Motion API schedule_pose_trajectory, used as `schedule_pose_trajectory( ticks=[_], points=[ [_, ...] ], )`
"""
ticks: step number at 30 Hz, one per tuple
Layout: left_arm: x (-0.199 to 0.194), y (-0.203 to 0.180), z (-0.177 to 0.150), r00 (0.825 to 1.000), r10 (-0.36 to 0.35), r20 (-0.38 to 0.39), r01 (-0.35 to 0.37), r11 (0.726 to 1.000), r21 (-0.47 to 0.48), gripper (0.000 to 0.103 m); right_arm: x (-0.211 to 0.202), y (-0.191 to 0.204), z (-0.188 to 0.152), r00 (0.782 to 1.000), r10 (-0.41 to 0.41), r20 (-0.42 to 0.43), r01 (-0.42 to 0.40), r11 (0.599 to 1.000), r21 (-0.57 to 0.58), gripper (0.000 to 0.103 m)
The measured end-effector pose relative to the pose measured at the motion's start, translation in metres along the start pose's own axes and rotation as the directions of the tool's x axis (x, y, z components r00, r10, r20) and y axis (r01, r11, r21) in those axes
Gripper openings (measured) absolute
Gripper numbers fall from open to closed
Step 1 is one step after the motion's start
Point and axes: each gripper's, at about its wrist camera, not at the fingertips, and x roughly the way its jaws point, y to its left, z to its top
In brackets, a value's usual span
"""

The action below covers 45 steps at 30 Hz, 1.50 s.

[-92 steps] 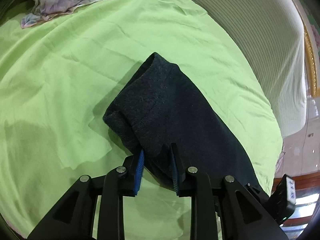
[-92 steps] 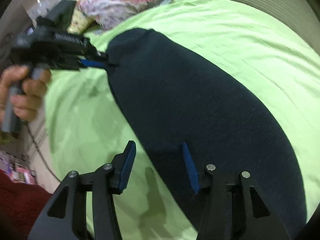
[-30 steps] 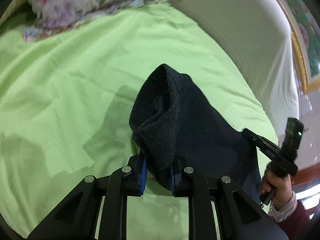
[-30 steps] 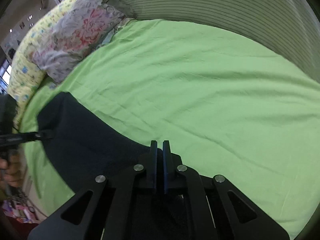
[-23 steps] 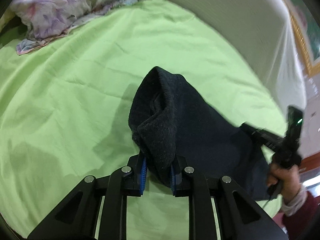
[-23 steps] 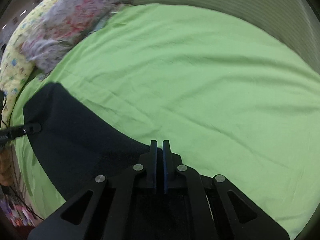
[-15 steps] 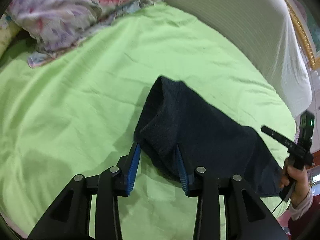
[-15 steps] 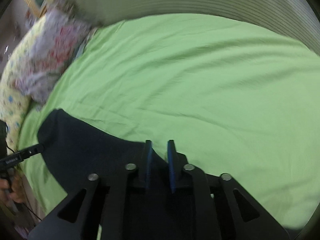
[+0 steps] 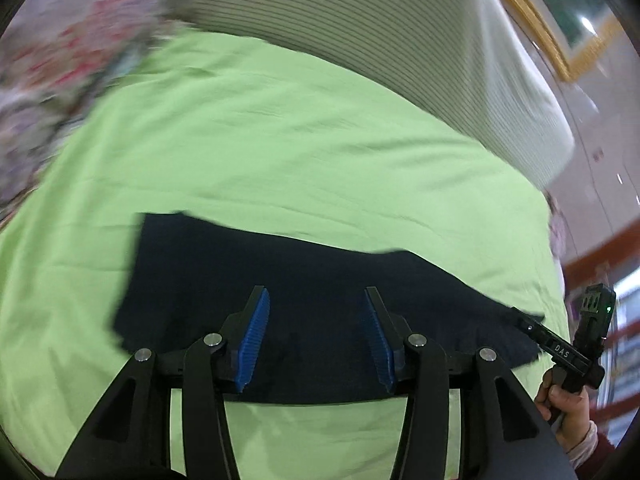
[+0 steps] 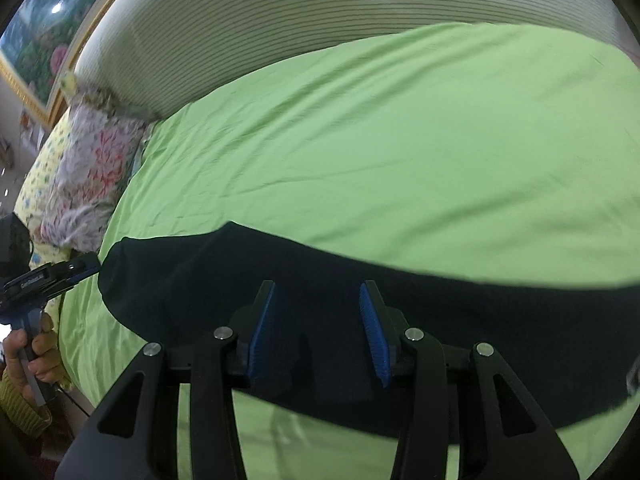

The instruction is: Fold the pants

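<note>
**Pants laid flat, both grippers letting go**

Although the dark pants [image 9: 304,280] lie flat as a long band across the green sheet [image 9: 280,140], the fold looks only part done; from the left wrist view they run from about 9 o'clock to 3 o'clock, and I judge at least one more fold across the length is left, since the band is far wider than deep. The left gripper [image 9: 316,340] hangs over the near edge with its jaws opening and no cloth pinched between the blue pads; the right gripper [image 10: 318,332] is likewise released, jaws opening above the fabric. Outward, a flowered pillow [image 10: 96,168] sits at 9 to 10 o'clock in the right view; a striped headboard [image 10: 320,12] curves at 12 o'clock; a framed picture [image 10: 36,36] hangs at 10 o'clock. Nothing lies on the sheet in the way; only each hand's gripper near the pants' ends could crowd the next move.
</note>
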Motion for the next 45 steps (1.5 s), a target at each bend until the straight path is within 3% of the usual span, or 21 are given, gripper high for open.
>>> schedule_pose_trajectory(
  ticks=[7, 15, 22, 30, 42, 45],
  points=[
    [0.046, -0.076, -0.009, 0.990, -0.072, -0.125, 0.089, 0.986, 0.139, 0.052, -0.033, -0.043, -0.036, 0.998, -0.059, 0.028, 0.055, 0.990, 0.126, 0.045],
    [0.079, -0.146, -0.017, 0.969, -0.105, -0.223, 0.165, 0.949, 0.270, 0.056, -0.069, -0.085, -0.074, 0.988, -0.138, 0.065, 0.115, 0.955, 0.273, 0.048],
    [0.100, -0.211, -0.021, 0.952, -0.105, -0.287, 0.216, 0.895, 0.390, 0.061, -0.098, -0.125, -0.099, 0.975, -0.197, 0.105, 0.139, 0.901, 0.411, 0.048],
    [0.136, -0.282, -0.026, 0.924, -0.077, -0.373, 0.278, 0.806, 0.523, 0.062, -0.101, -0.152, -0.098, 0.962, -0.243, 0.126, 0.154, 0.861, 0.485, 0.048],
    [0.194, -0.374, -0.030, 0.875, -0.043, -0.482, 0.367, 0.710, 0.601, 0.065, -0.096, -0.194, -0.096, 0.963, -0.192, 0.189, 0.042, 0.802, 0.596, 0.048],
    [0.204, -0.389, -0.034, 0.865, -0.035, -0.501, 0.384, 0.690, 0.614, 0.065, -0.094, -0.199, -0.098, 0.964, -0.171, 0.205, 0.012, 0.795, 0.606, 0.039]
  ],
)
